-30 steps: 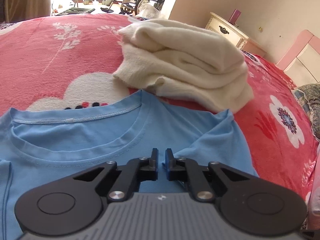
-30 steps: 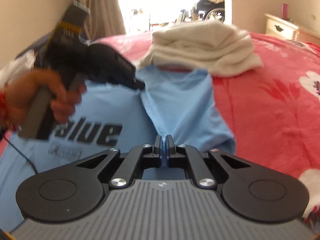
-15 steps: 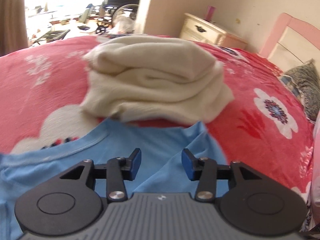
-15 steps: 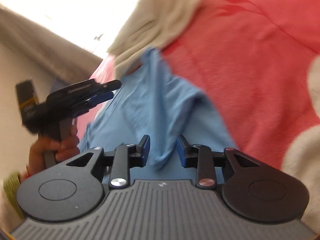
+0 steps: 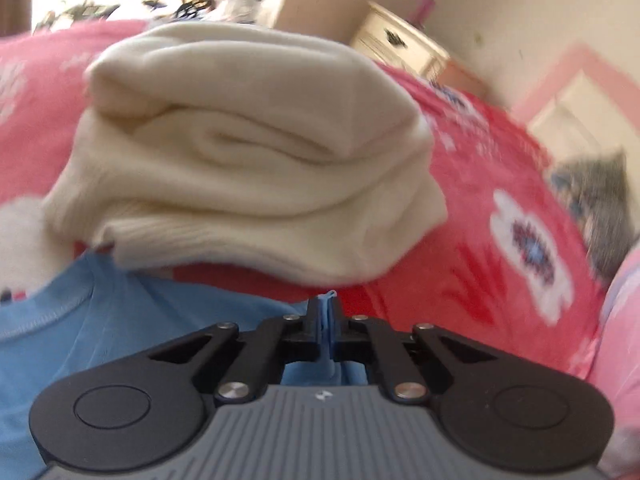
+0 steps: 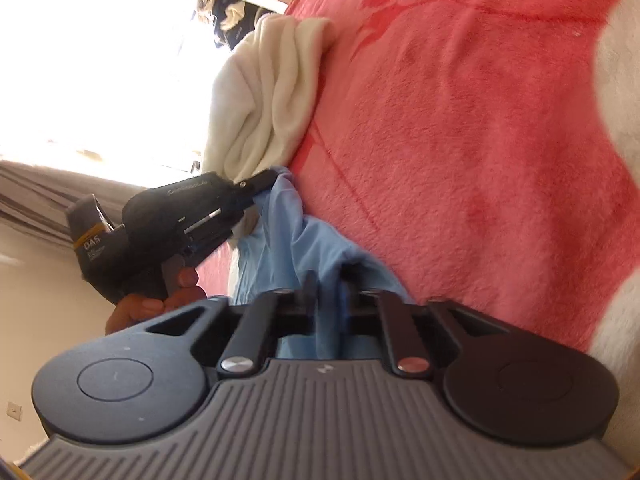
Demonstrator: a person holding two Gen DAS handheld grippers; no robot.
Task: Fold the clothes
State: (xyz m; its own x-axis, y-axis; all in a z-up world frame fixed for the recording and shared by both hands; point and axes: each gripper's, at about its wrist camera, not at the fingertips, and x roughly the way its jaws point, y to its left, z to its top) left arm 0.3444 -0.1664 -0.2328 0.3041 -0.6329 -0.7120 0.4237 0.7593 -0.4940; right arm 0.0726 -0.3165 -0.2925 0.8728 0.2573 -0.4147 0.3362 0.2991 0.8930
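Observation:
A light blue T-shirt (image 5: 100, 320) lies on a red flowered blanket (image 5: 480, 280). My left gripper (image 5: 328, 320) is shut on a fold of the shirt's edge, just below a folded cream garment (image 5: 248, 152). My right gripper (image 6: 330, 300) is shut on another bunched part of the blue T-shirt (image 6: 296, 248), with the view rolled sideways. The left gripper (image 6: 256, 188) also shows in the right wrist view, pinching the shirt beside the cream garment (image 6: 272, 92).
A cream bedside cabinet (image 5: 400, 48) stands by the wall at the back right. A pink headboard (image 5: 576, 92) and a grey patterned pillow (image 5: 600, 200) are at the right. A bright window and a curtain (image 6: 52, 192) are behind.
Both grippers went from open to shut on the blue shirt. The left gripper moved forward to the shirt's edge near the cream garment. The right wrist view rolled further sideways.

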